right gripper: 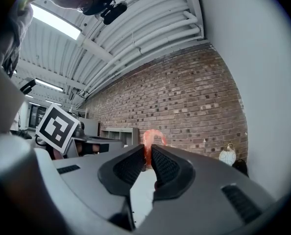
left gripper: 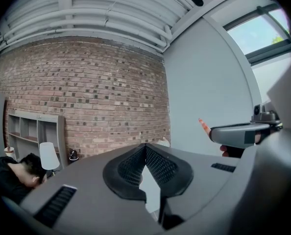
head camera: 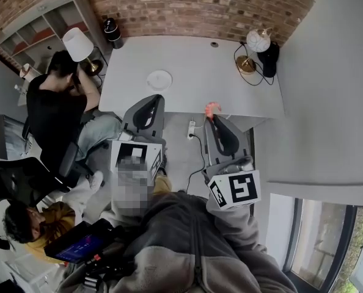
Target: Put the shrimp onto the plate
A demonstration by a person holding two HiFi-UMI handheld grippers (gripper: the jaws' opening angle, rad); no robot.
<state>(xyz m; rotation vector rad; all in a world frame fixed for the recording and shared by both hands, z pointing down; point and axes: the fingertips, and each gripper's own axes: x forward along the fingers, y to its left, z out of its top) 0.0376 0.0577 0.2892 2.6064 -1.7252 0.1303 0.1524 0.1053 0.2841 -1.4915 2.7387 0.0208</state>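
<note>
A pink shrimp (head camera: 212,108) is pinched at the tips of my right gripper (head camera: 214,117), which hangs in the air just off the white table's near edge. In the right gripper view the shrimp (right gripper: 151,142) sticks up curled between the shut jaws. The white plate (head camera: 159,79) lies flat on the table (head camera: 187,57), up and left of the shrimp. My left gripper (head camera: 156,97) points at the table's near edge below the plate; in the left gripper view its jaws (left gripper: 146,149) meet at the tips with nothing between them.
A person in black sits at the table's left end beside a white lamp (head camera: 79,44). A black bottle (head camera: 112,32) stands at the far left corner, a globe lamp (head camera: 258,41) and cable at the far right. A power strip (head camera: 191,129) lies on the floor.
</note>
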